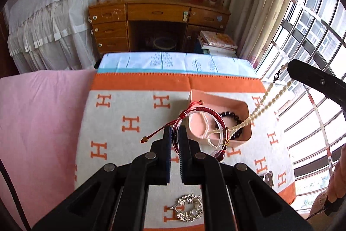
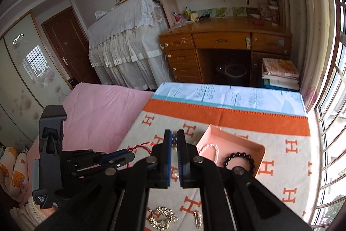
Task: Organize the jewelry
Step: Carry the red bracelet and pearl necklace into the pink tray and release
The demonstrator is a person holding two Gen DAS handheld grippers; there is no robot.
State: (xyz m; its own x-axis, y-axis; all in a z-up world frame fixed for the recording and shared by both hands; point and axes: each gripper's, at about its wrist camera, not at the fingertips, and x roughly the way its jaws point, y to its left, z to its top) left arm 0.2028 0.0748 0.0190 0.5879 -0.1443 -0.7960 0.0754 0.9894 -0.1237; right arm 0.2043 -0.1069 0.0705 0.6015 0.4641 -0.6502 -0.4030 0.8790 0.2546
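Observation:
My left gripper (image 1: 175,130) is shut on a red cord bracelet with a clear bangle (image 1: 200,129), held above the near-left edge of the pink box (image 1: 235,104). My right gripper (image 2: 174,136) is shut on a cream bead necklace (image 1: 265,101); in the left wrist view the necklace hangs from the right gripper down into the box. The box (image 2: 229,138) holds a dark bead bracelet (image 2: 241,160) and a white pearl bracelet (image 2: 209,149). A gold brooch (image 1: 190,207) lies on the blanket near me; it also shows in the right wrist view (image 2: 163,217).
An orange-and-cream H-pattern blanket (image 1: 134,118) covers the table, with a pale blue cloth (image 1: 173,63) behind it. A pink sheet (image 1: 41,122) lies to the left. A small gold pin (image 2: 197,220) lies by the brooch. A wooden desk (image 1: 157,14) stands behind, windows at right.

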